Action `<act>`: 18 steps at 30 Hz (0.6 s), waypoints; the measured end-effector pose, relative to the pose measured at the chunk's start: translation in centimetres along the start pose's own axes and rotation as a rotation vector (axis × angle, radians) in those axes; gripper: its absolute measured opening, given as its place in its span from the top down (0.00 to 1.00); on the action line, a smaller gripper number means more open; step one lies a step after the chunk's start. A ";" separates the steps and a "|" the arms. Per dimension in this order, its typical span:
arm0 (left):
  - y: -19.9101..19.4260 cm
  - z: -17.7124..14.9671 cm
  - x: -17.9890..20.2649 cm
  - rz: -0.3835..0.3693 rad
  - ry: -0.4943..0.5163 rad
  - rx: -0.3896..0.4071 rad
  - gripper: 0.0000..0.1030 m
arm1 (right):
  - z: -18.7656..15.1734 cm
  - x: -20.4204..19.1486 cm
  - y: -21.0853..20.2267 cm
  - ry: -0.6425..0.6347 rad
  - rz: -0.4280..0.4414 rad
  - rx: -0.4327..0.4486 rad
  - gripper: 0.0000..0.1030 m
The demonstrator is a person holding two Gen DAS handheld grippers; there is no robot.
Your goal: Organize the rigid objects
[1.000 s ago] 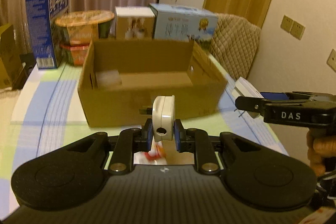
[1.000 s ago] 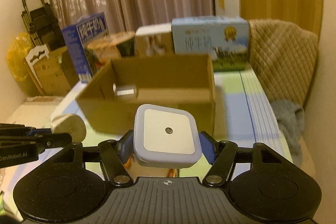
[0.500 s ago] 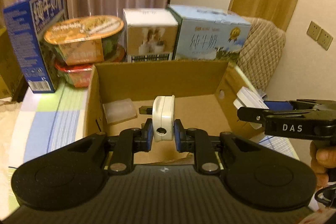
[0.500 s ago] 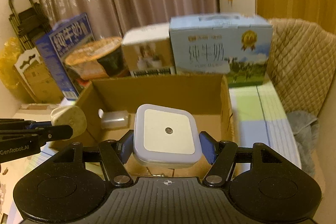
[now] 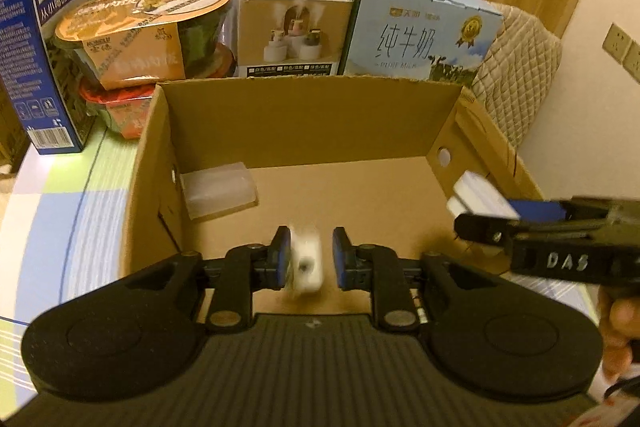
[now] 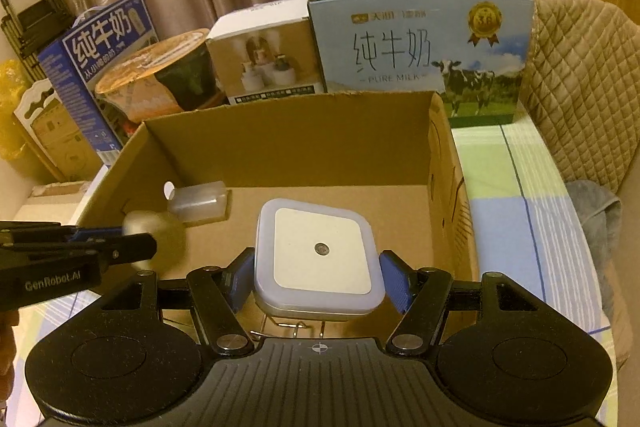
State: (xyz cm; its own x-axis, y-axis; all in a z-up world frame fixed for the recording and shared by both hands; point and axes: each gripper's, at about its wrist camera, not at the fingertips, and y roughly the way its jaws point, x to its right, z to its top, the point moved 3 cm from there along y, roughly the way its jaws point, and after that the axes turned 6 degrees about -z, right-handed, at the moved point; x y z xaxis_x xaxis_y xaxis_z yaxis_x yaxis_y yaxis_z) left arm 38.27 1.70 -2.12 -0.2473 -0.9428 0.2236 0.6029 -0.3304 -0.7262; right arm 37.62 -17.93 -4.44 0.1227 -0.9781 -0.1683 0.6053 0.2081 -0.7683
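An open cardboard box point(image 5: 312, 119) fills the middle of both views. Over its floor hovers my left gripper point(image 5: 307, 255), whose jaws are opening. A small white charger plug point(image 5: 306, 265) shows blurred between them, with a gap at the right pad. In the right wrist view that plug point(image 6: 160, 231) hangs at the left gripper point(image 6: 132, 243), low at the left. My right gripper point(image 6: 317, 283) is shut on a square white night light point(image 6: 318, 251) above the box floor. The left wrist view has it point(image 5: 476, 193) at the right gripper's tip point(image 5: 480, 211).
A translucent plastic case point(image 5: 218, 193) lies in the box's far left corner. Behind the box stand a blue milk carton point(image 5: 48, 27), stacked noodle bowls point(image 5: 144, 23), a white product box point(image 5: 292, 23) and a pale blue milk box point(image 6: 420, 47). A quilted chair point(image 6: 580, 79) is at the right.
Both grippers came forward and down over the box. The left jaws have parted, and the charger plug now sits lower between them, blurred. The night light stays gripped.
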 end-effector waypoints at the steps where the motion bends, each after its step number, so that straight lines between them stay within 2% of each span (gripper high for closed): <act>1: -0.2 0.0 0.1 -0.001 0.002 0.009 0.74 | -0.1 0.0 -0.1 0.000 0.001 0.000 0.39; 9: -2.6 0.0 0.3 0.029 0.030 0.052 0.74 | -0.2 0.7 -0.5 0.015 -0.006 0.002 0.39; 12: -3.3 0.1 0.3 0.040 0.035 0.068 0.71 | -0.1 0.8 -0.5 0.021 -0.002 0.003 0.39; 18: -4.0 -0.3 -0.1 0.036 0.027 0.068 0.71 | 0.1 0.6 -0.1 0.017 0.000 0.002 0.39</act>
State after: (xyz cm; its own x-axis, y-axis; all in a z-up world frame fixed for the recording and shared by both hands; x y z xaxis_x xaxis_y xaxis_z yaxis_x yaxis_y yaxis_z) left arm 35.69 3.13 0.58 -0.2443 -0.9529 0.1795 0.6619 -0.2991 -0.6873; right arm 37.69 -18.56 -4.41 0.1092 -0.9778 -0.1788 0.6073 0.2080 -0.7668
